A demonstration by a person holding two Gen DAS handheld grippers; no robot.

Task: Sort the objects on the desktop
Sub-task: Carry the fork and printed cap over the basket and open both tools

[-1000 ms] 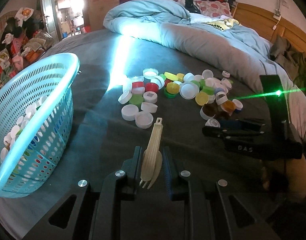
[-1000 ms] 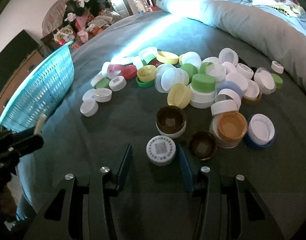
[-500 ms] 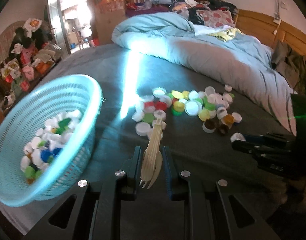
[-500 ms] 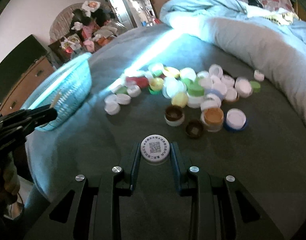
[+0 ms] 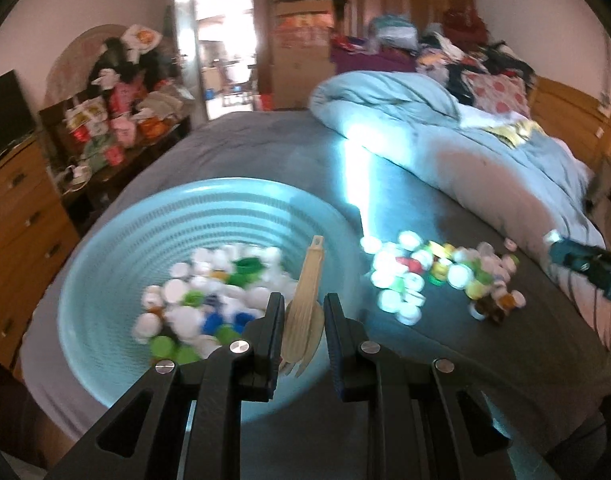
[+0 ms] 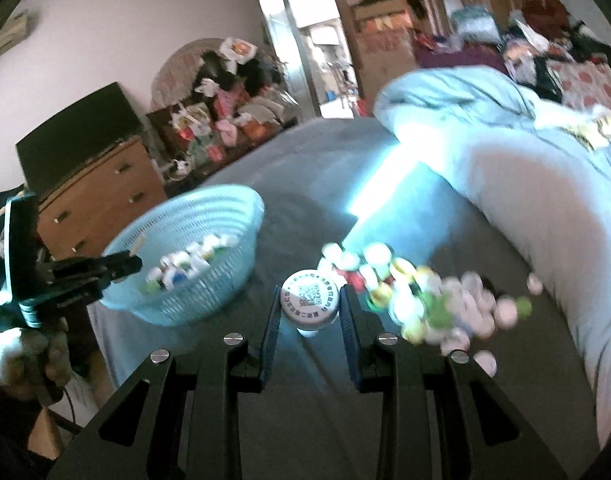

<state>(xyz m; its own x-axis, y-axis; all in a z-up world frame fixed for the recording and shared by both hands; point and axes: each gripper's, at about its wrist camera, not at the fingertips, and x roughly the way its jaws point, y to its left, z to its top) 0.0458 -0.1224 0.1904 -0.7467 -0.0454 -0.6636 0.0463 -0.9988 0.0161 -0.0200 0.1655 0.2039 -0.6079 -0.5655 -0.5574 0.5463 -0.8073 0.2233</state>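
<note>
My left gripper [image 5: 299,316] is shut on a cream plastic fork [image 5: 305,292], handle pointing forward, held above the near rim of the light blue basket [image 5: 105,264], which holds several bottle caps [image 5: 209,300]. My right gripper [image 6: 309,304] is shut on a white cap with a QR code [image 6: 309,298], lifted above the grey bed sheet, right of the basket [image 6: 209,292]. A pile of coloured caps [image 5: 437,276] lies on the sheet; in the right wrist view the pile [image 6: 417,296] is blurred. The left gripper also shows in the right wrist view [image 6: 117,268].
A rumpled blue-grey duvet [image 5: 445,148] lies along the right side of the bed. A wooden dresser [image 5: 17,232] and a cluttered shelf [image 5: 117,120] stand left of the bed. The doorway [image 5: 221,40] is at the back.
Both grippers have risen and moved left toward the basket. The left gripper with the fork is now over the basket. The right gripper carries the QR cap away from the pile.
</note>
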